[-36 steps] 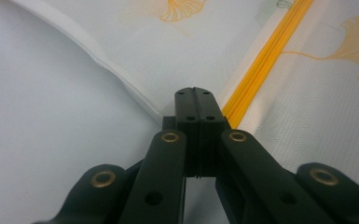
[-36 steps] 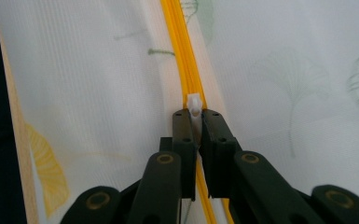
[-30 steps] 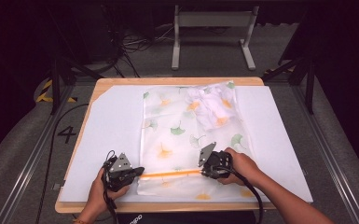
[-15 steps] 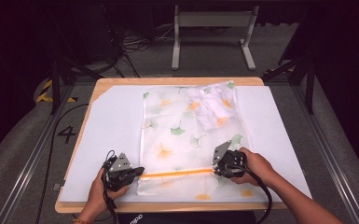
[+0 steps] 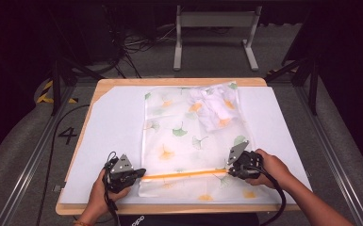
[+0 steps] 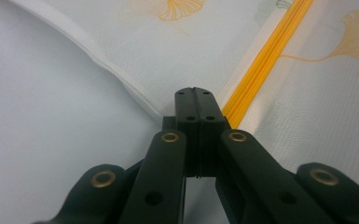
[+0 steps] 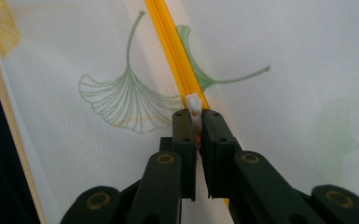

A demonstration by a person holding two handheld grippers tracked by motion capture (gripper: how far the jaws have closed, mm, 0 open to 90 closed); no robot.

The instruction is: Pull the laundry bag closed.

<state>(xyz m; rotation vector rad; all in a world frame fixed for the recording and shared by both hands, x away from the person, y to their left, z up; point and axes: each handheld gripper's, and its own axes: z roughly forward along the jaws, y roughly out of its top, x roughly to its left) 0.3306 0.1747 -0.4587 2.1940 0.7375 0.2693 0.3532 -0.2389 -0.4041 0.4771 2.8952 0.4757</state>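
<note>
A white mesh bag point(image 5: 188, 136) printed with ginkgo leaves lies flat on the table, with crumpled cloth point(image 5: 214, 106) inside at its far right. An orange zipper point(image 5: 184, 175) runs across its near end. My left gripper point(image 5: 141, 173) is shut on the bag's left edge by the zipper's end; in the left gripper view its jaws point(image 6: 194, 93) meet on the fabric beside the zipper point(image 6: 265, 60). My right gripper point(image 5: 230, 170) is at the zipper's right part. In the right gripper view it point(image 7: 194, 114) is shut on the white zipper pull point(image 7: 193, 102).
The bag rests on a white sheet point(image 5: 108, 141) covering a wooden table point(image 5: 169, 208). Metal rails point(image 5: 28, 165) run along both sides of the table. A metal stand point(image 5: 214, 33) and cables sit on the floor behind. The table's near edge is just below both hands.
My right gripper has moved to the right along the orange zipper. The left gripper has stayed in place on the bag's left edge.
</note>
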